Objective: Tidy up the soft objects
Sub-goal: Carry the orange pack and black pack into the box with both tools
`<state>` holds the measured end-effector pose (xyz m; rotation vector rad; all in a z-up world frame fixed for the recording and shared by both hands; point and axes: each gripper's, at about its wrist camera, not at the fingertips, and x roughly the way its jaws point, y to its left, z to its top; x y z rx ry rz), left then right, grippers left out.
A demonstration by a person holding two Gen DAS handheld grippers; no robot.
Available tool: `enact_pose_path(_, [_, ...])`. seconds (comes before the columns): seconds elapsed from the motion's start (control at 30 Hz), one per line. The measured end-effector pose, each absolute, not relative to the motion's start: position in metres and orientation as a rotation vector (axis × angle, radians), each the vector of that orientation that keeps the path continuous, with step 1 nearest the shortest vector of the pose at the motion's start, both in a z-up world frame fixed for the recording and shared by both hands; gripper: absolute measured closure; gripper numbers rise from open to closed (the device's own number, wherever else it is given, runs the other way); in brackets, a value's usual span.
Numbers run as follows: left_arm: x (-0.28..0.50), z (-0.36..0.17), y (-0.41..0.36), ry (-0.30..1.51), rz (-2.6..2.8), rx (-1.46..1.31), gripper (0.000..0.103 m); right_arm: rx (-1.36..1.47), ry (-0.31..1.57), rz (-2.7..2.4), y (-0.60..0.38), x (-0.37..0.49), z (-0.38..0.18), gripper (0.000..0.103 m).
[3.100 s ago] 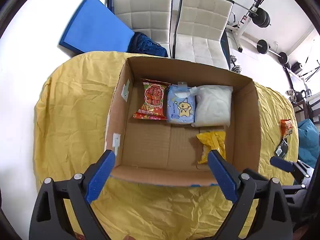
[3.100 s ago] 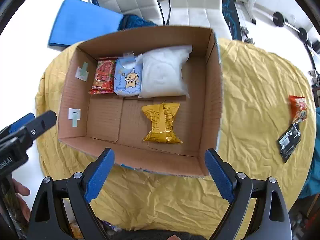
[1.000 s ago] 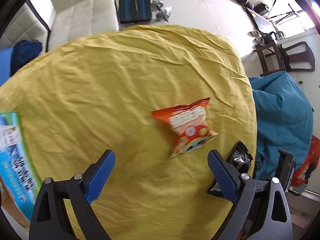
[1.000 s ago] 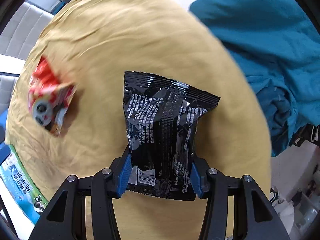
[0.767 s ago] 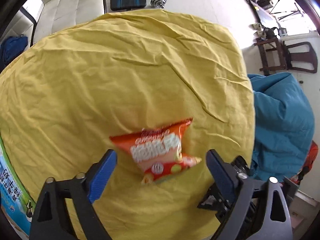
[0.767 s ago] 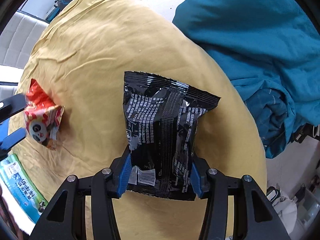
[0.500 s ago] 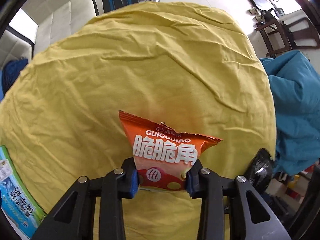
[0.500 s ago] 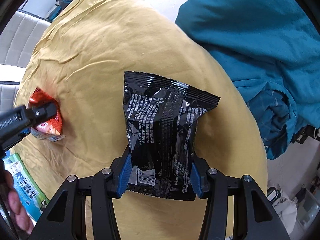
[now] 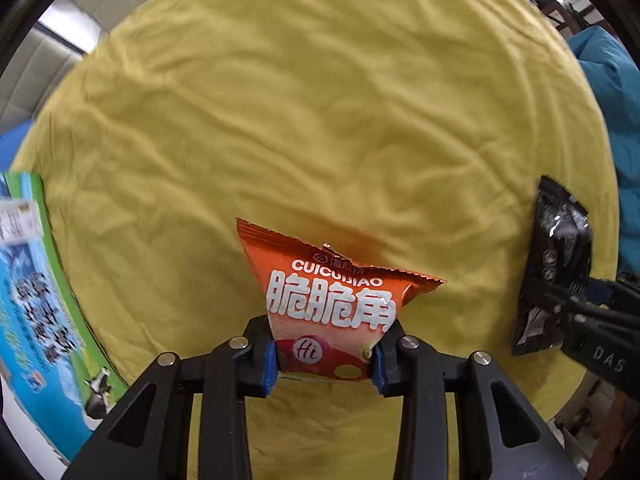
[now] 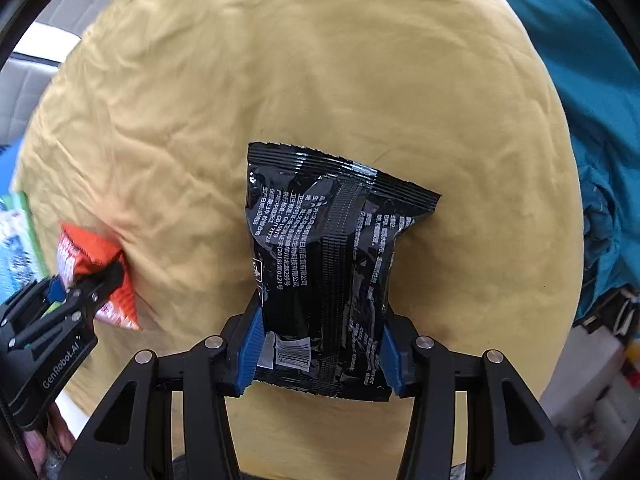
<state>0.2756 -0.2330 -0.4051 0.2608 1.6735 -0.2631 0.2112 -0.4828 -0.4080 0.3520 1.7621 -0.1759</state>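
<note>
My left gripper [image 9: 323, 360] is shut on the bottom of an orange snack bag [image 9: 324, 296] with white lettering, held over the yellow cloth. My right gripper [image 10: 320, 354] is shut on the lower part of a black snack bag [image 10: 324, 256]. Each shows in the other's view: the black bag [image 9: 554, 268] at the right edge of the left wrist view, the orange bag [image 10: 94, 272] at the left of the right wrist view. The two bags are apart.
A wrinkled yellow cloth [image 9: 320, 112] covers the round table. The printed blue and green outer side of the cardboard box [image 9: 36, 280] is at the left. A teal fabric heap [image 10: 592, 120] lies beyond the table's right edge.
My left gripper closed on the orange bag, which lay loose on the cloth a second ago. The view has shifted since. My right gripper keeps its hold on the black bag.
</note>
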Motion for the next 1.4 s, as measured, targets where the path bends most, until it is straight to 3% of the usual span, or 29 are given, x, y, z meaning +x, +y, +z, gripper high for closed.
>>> enact_pose_path(0.47, [0.252,-0.412,-0.236,1.650,-0.253,0.241,0.071,0.226,1.753,-0.224,-0.445,0.214,-0.411,0.049])
enact_pose_path(0.63, [0.240,-0.381,-0.238,1.578,-0.247,0.232,0.071,0.224,1.704,-0.189,-0.427,0.207,-0.400,0.051])
enact_pose_path(1.1, [0.213,-0.247,-0.173,1.397,-0.242,0.096,0.072,0.209,1.515,-0.024,-0.332,0.202,-0.294,0.052])
enact_pose_path(1.4, [0.213,-0.214,-0.089,1.309,-0.204,0.033,0.071,0.162,1.422,0.056,-0.264,0.210,-0.220,0.052])
